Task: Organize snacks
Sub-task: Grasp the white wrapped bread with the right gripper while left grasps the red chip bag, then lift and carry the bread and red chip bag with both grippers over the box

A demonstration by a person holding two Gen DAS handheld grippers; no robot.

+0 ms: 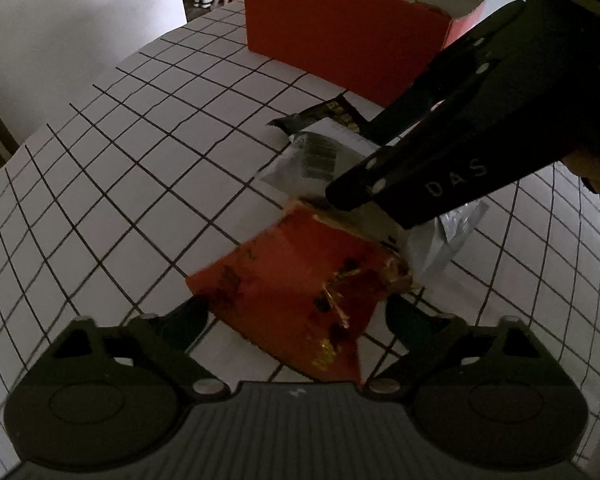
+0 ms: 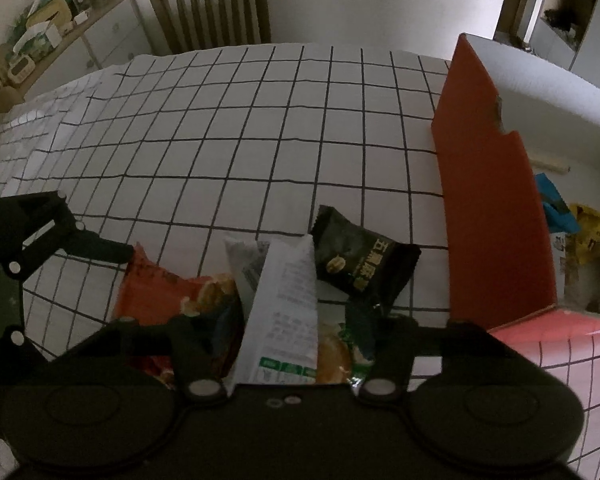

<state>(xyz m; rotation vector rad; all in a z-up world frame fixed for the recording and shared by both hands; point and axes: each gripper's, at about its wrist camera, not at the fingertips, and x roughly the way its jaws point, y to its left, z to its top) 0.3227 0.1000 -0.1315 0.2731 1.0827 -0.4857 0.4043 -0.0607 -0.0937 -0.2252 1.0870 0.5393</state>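
Observation:
A red snack packet lies flat on the checked tablecloth between the fingers of my left gripper, which is open and straddles its near end. My right gripper comes in from the upper right over a white and silver packet. In the right wrist view that white packet stands between the open fingers of my right gripper, with gaps on both sides. A black packet lies just beyond, and an orange-and-green one sits under the white one. One finger of the left gripper reaches the red packet.
An open orange cardboard box stands behind the pile; its near wall rises at the right, with several snacks inside. A wooden chair stands at the table's far edge. A cluttered sideboard is at the back left.

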